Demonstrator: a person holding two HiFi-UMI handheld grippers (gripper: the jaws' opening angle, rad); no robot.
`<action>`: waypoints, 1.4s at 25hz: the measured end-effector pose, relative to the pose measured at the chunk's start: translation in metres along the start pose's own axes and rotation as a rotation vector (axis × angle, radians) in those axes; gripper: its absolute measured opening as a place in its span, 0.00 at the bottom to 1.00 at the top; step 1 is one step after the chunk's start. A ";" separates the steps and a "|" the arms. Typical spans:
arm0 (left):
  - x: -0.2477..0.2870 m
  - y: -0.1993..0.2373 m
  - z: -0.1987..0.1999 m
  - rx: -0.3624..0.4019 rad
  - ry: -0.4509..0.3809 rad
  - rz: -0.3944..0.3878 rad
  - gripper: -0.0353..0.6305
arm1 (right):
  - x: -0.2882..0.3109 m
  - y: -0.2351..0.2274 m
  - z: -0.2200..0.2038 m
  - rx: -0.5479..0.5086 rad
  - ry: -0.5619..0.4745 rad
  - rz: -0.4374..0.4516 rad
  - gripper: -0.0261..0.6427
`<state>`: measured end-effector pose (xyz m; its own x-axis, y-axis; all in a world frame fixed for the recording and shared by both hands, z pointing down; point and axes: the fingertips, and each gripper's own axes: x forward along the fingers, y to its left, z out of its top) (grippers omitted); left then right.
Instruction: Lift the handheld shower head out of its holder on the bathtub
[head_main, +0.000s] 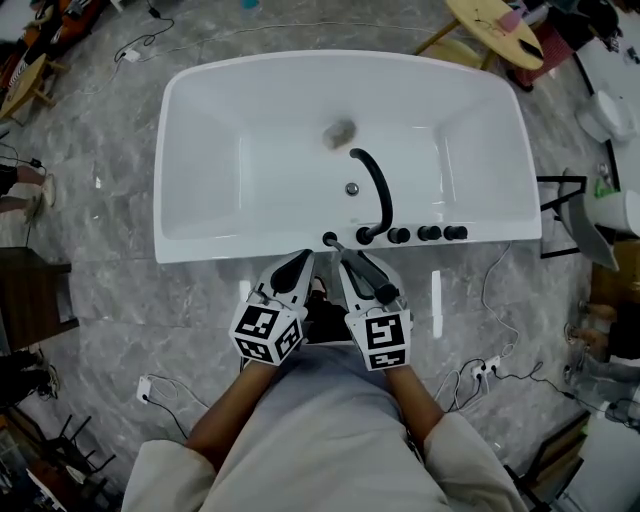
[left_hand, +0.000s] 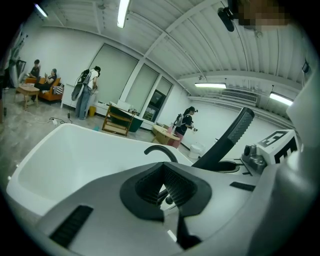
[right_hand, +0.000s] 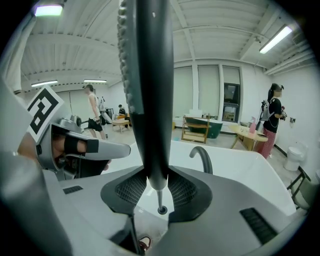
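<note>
The black handheld shower head (head_main: 368, 277) is a long dark handle standing upright between my right gripper's (head_main: 352, 262) pads (right_hand: 131, 189). That gripper (right_hand: 159, 180) is shut on it. A thin hose runs from its tapered end down to the small round holder (right_hand: 161, 210) on the near rim of the white bathtub (head_main: 250, 245). The head is clear of the holder (head_main: 329, 238). My left gripper (head_main: 300, 262) hovers just left of it, jaws shut with nothing between them (left_hand: 163, 180). In the left gripper view the shower head (left_hand: 230, 135) slants up at the right.
A curved black spout (head_main: 378, 190) and three black knobs (head_main: 428, 233) sit on the rim right of the holder. A round wooden table (head_main: 495, 30) stands behind the tub and a black stand (head_main: 565, 215) at its right. Cables (head_main: 490, 365) lie on the floor.
</note>
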<state>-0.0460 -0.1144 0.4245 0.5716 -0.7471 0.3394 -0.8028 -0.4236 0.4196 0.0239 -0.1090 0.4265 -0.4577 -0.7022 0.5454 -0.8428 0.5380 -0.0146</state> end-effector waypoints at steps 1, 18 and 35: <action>0.000 -0.002 0.002 0.001 -0.002 -0.001 0.06 | -0.004 0.000 0.004 0.000 -0.004 0.003 0.25; -0.018 -0.026 0.056 0.075 -0.092 -0.058 0.06 | -0.057 0.000 0.069 -0.007 -0.162 -0.001 0.25; -0.023 -0.059 0.081 0.153 -0.129 -0.133 0.06 | -0.077 -0.001 0.088 0.003 -0.213 -0.019 0.25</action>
<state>-0.0258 -0.1136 0.3235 0.6556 -0.7344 0.1756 -0.7439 -0.5881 0.3175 0.0348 -0.0963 0.3113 -0.4909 -0.7950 0.3563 -0.8525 0.5226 -0.0083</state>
